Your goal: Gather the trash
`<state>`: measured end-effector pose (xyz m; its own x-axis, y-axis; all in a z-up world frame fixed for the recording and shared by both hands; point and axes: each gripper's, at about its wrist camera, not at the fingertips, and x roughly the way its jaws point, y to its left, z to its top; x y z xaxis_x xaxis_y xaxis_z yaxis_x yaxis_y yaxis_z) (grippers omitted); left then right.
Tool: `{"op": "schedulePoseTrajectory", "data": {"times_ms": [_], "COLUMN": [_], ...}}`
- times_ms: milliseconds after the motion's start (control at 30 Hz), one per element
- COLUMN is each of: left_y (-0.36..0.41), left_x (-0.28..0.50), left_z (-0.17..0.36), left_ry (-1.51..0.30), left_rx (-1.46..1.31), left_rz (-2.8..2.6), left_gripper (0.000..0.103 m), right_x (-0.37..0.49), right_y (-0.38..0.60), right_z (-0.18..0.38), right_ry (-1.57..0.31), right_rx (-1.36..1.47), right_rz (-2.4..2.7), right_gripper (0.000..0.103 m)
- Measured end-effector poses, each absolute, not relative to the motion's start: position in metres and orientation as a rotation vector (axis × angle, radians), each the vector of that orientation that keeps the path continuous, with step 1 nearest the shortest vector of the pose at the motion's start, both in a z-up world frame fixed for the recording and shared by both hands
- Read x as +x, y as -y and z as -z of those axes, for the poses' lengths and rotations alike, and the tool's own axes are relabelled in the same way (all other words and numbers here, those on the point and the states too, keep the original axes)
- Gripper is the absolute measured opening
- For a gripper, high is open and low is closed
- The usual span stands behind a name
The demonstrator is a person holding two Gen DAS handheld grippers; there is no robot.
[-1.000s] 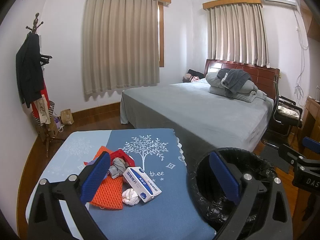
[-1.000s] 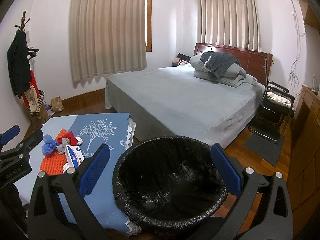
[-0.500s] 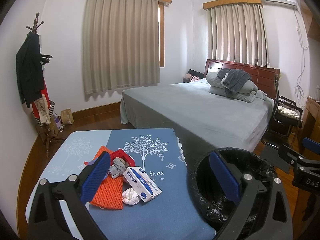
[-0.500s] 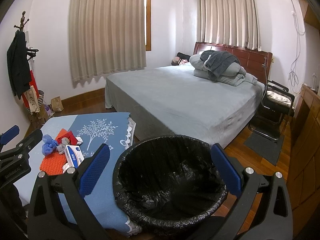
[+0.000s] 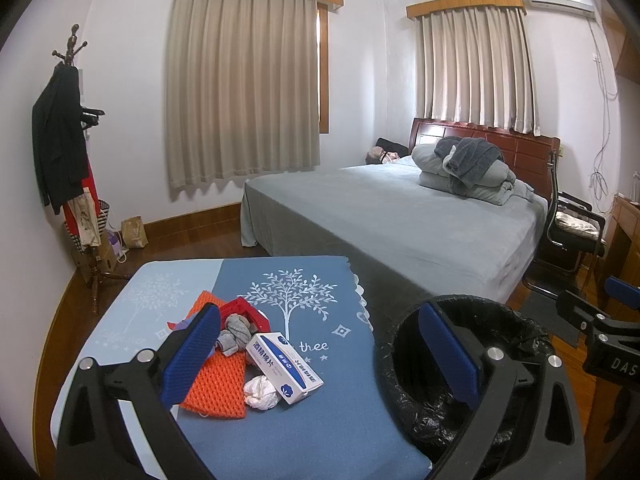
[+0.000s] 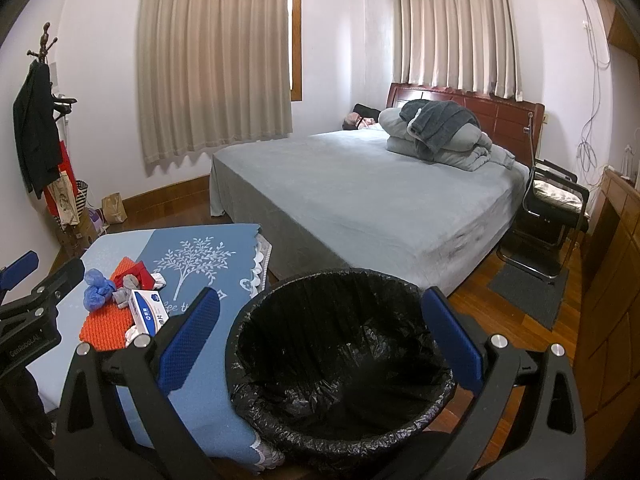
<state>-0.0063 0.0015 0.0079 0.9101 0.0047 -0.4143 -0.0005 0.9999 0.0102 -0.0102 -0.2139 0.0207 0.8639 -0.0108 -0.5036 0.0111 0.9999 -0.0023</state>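
Both wide open and empty, left gripper and right gripper; risks nudging the box at 12 o'clock off the tabletop short of the bin.

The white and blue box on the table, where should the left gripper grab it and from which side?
Across its two long narrow sides, near the middle, coming down from above. The box lies flat and slanted on the cloth, with a tissue wad against its near corner and an orange mat beside it, so turn the open left gripper to match.
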Motion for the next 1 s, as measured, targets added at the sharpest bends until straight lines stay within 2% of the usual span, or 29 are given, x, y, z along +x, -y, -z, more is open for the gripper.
{"op": "schedulePoseTrajectory", "data": {"times_ms": [1000], "left_y": [-0.0015], "left_x": [-0.0053], "left_z": [-0.0063], "left_ry": [-0.429], "left_rx": [0.008], "left_rz": [-0.002], "left_gripper": [0.097], "right_x": [-0.0075], "right_y": [0.2105], "right_z": [-0.0137], "right_ry": [-0.535], "right_rx": [0.01], "right_rz": [0.009], "right_gripper": [0.098]}}
